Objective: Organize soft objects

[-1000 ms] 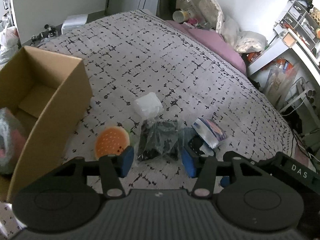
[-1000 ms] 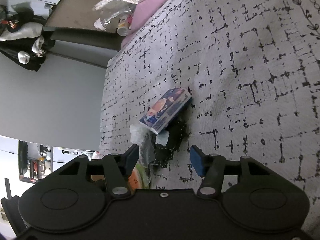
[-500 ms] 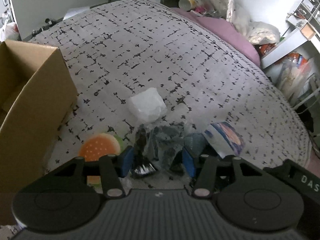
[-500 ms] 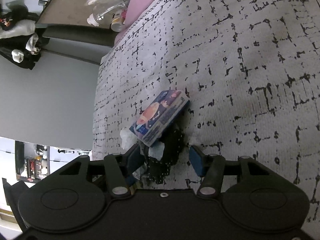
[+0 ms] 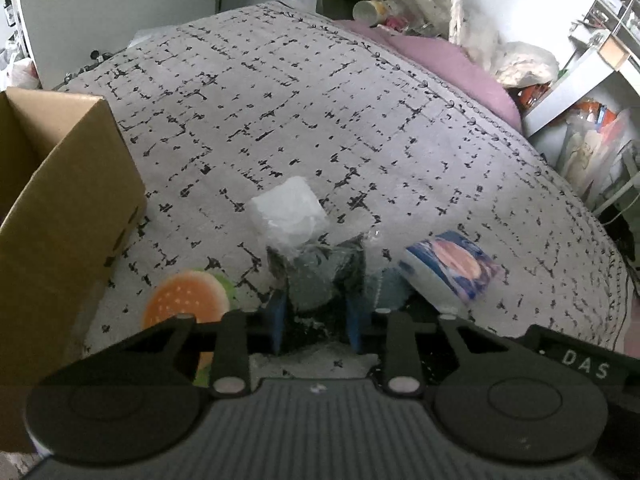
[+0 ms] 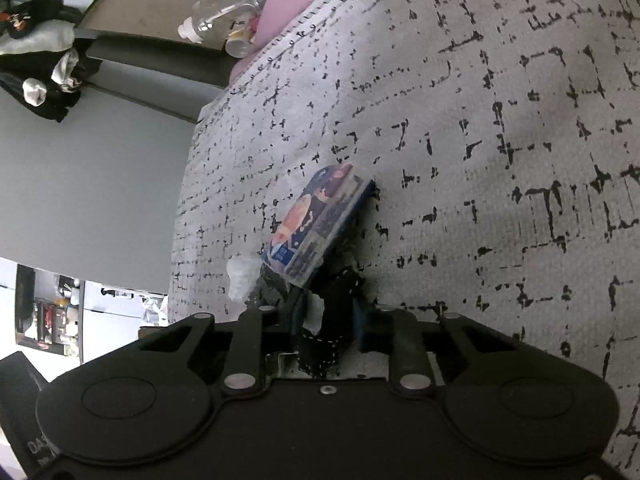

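On the grey patterned bedspread (image 5: 320, 120) lies a clear plastic bag of dark cloth (image 5: 316, 276). My left gripper (image 5: 316, 320) is closing on it, and its blue pads pinch the bag from both sides. A white soft packet (image 5: 286, 212) lies just beyond the bag. To the bag's left is a burger-shaped cushion (image 5: 184, 304), to its right a blue tissue pack (image 5: 452, 268). In the right wrist view my right gripper (image 6: 327, 320) is closing on a black stitched cloth (image 6: 332, 312), pads pressed against it. The tissue pack (image 6: 320, 228) leans on that cloth.
An open cardboard box (image 5: 60, 200) stands on the bed at the left. A pink pillow (image 5: 440, 64) and bottles and bags crowd the far edge. Shelves and clutter stand off the bed's right side (image 5: 592, 92). A grey wall (image 6: 100, 180) borders the bed.
Both pairs of jaws have narrowed from wide apart to pinching what lay between them. The left gripper sank closer to the bagged cloth, and the box slid further to the left of its view.
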Motion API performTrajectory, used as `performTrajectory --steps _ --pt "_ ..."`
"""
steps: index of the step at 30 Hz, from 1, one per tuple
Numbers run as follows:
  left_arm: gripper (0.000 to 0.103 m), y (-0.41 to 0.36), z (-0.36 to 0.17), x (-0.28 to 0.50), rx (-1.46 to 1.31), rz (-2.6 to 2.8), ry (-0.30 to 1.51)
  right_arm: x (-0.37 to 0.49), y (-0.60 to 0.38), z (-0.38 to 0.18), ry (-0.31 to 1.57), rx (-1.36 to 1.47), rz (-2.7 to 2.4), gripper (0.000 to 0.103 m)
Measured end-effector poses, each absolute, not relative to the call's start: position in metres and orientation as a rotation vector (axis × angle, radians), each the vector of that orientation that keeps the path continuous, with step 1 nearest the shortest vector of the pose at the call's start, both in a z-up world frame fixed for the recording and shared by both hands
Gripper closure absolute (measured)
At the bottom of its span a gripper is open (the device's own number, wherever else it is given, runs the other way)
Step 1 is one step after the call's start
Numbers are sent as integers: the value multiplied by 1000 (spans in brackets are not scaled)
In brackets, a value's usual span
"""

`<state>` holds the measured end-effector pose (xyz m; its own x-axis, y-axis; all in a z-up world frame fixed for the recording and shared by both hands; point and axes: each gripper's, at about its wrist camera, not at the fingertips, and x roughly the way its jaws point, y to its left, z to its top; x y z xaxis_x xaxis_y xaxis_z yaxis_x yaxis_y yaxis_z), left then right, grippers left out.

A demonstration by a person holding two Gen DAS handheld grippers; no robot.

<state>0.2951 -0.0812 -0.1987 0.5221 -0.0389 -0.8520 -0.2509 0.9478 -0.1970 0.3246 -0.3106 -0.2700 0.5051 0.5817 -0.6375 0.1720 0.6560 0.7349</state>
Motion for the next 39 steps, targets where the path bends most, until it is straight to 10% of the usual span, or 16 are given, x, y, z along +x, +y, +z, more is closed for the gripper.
performTrajectory --steps 39 --pt "77 -33 -106 190 -348 123 880 224 -313 -192 774 787 293 80"
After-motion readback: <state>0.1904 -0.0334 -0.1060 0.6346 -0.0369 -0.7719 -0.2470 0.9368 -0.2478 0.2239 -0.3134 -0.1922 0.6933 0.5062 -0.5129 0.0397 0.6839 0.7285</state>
